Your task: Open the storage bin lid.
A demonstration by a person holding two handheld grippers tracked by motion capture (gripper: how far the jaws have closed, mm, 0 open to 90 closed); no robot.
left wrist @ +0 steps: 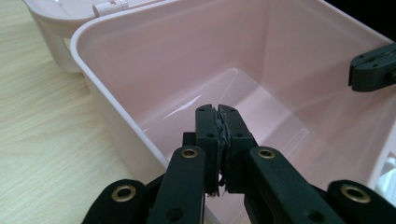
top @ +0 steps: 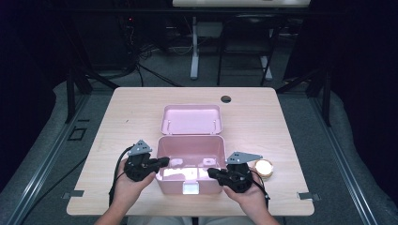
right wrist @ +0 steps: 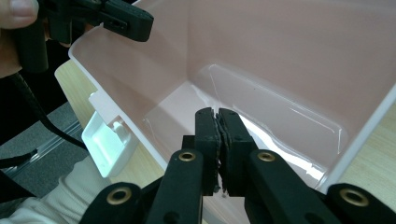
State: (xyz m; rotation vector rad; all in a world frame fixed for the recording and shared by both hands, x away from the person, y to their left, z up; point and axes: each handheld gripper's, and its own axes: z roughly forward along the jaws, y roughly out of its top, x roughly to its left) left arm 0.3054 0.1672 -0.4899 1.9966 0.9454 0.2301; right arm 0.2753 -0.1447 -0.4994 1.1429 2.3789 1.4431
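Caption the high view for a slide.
Two shut grippers, left and right, poised over an open pink box on a wooden table.

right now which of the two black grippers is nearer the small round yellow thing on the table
The right gripper, at the open pink plastic box's right end: the round yellow object lies just beside that hand. The left gripper is at the box's far end.

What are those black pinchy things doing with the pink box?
A person holds two grippers over an open pink box on the wooden table. The left gripper and the right gripper both have their jaws shut with nothing between them, tips poking over the box's side edges. The box looks empty. A small yellowish round thing sits beside it.
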